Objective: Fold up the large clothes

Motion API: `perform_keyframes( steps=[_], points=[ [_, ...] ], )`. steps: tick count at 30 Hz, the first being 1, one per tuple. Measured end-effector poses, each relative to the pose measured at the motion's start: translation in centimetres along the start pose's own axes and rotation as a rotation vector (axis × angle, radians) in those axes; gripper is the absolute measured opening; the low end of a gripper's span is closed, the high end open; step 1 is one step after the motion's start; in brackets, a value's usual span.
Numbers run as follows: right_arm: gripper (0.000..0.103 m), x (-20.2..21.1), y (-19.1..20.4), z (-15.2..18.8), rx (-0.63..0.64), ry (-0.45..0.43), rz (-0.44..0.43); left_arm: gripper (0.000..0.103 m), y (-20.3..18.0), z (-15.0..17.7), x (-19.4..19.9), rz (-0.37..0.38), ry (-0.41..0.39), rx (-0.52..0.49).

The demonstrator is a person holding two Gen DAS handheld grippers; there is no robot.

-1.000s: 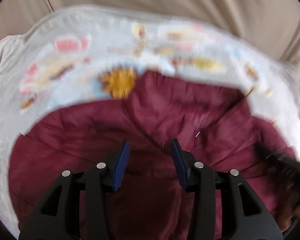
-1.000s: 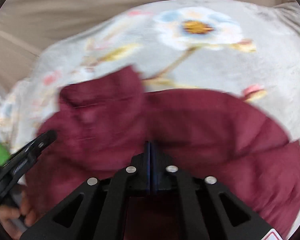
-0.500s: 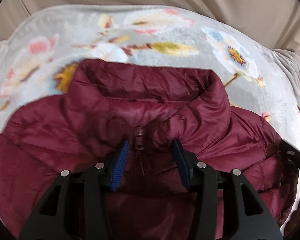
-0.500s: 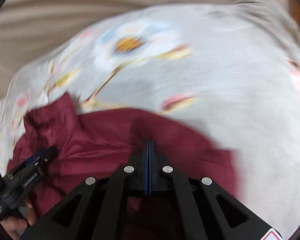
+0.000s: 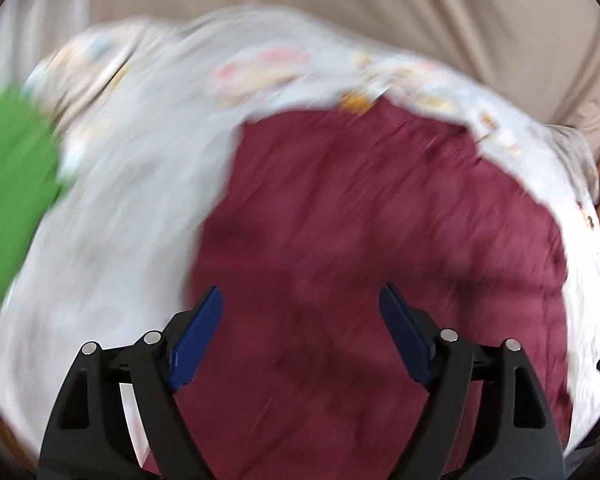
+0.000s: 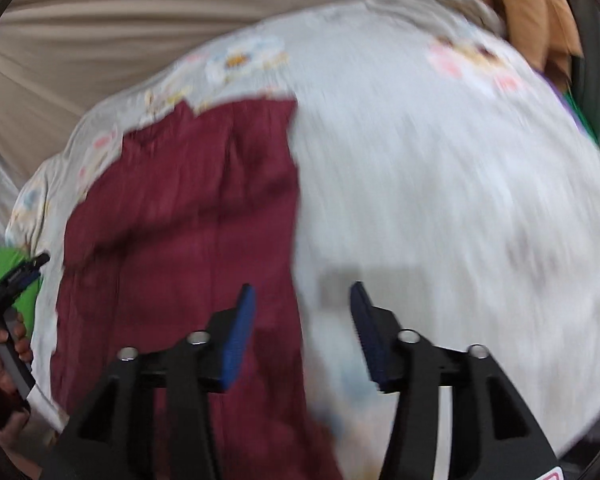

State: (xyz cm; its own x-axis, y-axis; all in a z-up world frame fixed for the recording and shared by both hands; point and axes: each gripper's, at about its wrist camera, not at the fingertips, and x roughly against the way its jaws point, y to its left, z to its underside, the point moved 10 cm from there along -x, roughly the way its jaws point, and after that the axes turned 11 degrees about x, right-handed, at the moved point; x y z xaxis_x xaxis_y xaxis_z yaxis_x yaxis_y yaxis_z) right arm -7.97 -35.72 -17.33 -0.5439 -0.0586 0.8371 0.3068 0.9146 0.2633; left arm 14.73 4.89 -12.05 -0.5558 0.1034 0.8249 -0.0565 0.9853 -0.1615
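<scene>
A maroon puffer jacket lies spread on a pale floral blanket; both views are blurred by motion. My left gripper hovers above the jacket's left part, its jaws opening wide with no cloth pinched between the blue pads. In the right wrist view the jacket fills the left half. My right gripper hangs over the jacket's right edge where it meets the blanket, its jaws opening and nothing gripped. The left gripper shows at the far left, held by a hand.
A bright green cloth lies at the blanket's left end. Beige fabric runs behind the blanket. Orange cloth and a dark object sit at the far right corner.
Both grippers have swung back from the jacket's collar and opened: the right from fully shut, the left from half open to wide. The jacket now lies flat with no cloth in either.
</scene>
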Motion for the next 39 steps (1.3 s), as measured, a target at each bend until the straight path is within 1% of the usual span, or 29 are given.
perform_keyframes(
  steps=[1,3,4,6,7,8,10,11,14,15,16,17,19,21,23,24,28,30,31,33,35,37,39],
  points=[
    [0.058,0.2,-0.1,1.9,-0.023,0.032,-0.008,0.079,2.4,1.8,0.5,-0.025,0.037,0.035],
    [0.058,0.4,-0.3,4.7,-0.071,0.074,-0.028,0.079,6.8,5.1,1.3,-0.072,0.106,0.115],
    [0.058,0.6,-0.4,6.3,-0.104,0.092,-0.04,0.079,8.4,6.5,1.7,-0.084,0.126,0.156],
    [0.058,0.6,-0.1,8.2,-0.143,0.107,-0.067,0.079,11.3,8.8,2.4,-0.083,0.157,0.24],
    [0.058,0.5,0.1,8.8,-0.158,0.111,-0.081,0.079,11.9,9.7,2.6,-0.066,0.179,0.272],
    [0.058,0.2,0.3,9.5,-0.184,0.116,-0.103,0.079,12.3,10.8,2.6,-0.024,0.206,0.323],
    [0.058,-0.5,0.9,10.2,-0.219,0.119,-0.147,0.079,12.4,11.5,2.5,0.0,0.212,0.352],
    [0.059,-0.8,1.1,10.5,-0.238,0.122,-0.155,0.079,12.1,12.0,2.4,0.01,0.217,0.345],
    [0.063,-1.4,1.4,10.9,-0.275,0.112,-0.171,0.079,10.7,12.0,1.9,0.051,0.221,0.316],
    [0.063,-1.5,1.5,10.8,-0.283,0.107,-0.176,0.077,10.5,12.1,1.5,0.048,0.225,0.304],
    [0.063,-1.8,1.8,10.7,-0.289,0.106,-0.194,0.066,10.3,12.1,1.2,0.043,0.23,0.296],
    [0.063,-1.9,1.9,10.5,-0.293,0.108,-0.192,0.056,10.4,12.4,1.2,0.046,0.24,0.298],
    [0.052,-1.9,2.2,10.3,-0.278,0.112,-0.199,0.025,10.1,12.4,1.3,0.069,0.257,0.293],
    [0.021,-1.5,2.6,10.1,-0.234,0.117,-0.207,0.009,10.0,12.2,2.6,0.095,0.249,0.284],
    [0.008,-0.4,3.3,9.8,-0.16,0.108,-0.203,0.006,9.8,11.7,4.4,0.122,0.219,0.269],
    [0.006,0.2,3.6,9.7,-0.133,0.105,-0.202,0.005,9.5,11.4,5.5,0.139,0.202,0.259],
    [0.003,4.1,4.7,9.4,0.032,0.109,-0.216,0.003,8.0,10.6,10.6,0.235,0.171,0.261],
    [0.003,6.2,4.8,9.2,0.082,0.105,-0.232,0.003,7.3,10.2,14.0,0.278,0.131,0.269],
    [0.003,8.0,4.8,8.5,0.087,0.076,-0.251,0.003,7.1,10.0,15.4,0.288,0.112,0.275],
    [0.003,11.1,4.7,6.6,0.045,-0.013,-0.306,0.003,6.7,9.0,18.1,0.32,0.071,0.307],
    [0.003,14.8,4.7,3.5,-0.013,-0.151,-0.363,0.003,6.3,7.4,20.3,0.343,0.013,0.328],
    [0.002,17.6,4.8,0.1,-0.058,-0.279,-0.403,0.002,5.7,4.6,22.7,0.371,-0.068,0.349],
    [0.002,19.7,5.2,-3.1,-0.08,-0.39,-0.436,0.002,5.2,2.3,24.3,0.378,-0.133,0.346]
  ],
)
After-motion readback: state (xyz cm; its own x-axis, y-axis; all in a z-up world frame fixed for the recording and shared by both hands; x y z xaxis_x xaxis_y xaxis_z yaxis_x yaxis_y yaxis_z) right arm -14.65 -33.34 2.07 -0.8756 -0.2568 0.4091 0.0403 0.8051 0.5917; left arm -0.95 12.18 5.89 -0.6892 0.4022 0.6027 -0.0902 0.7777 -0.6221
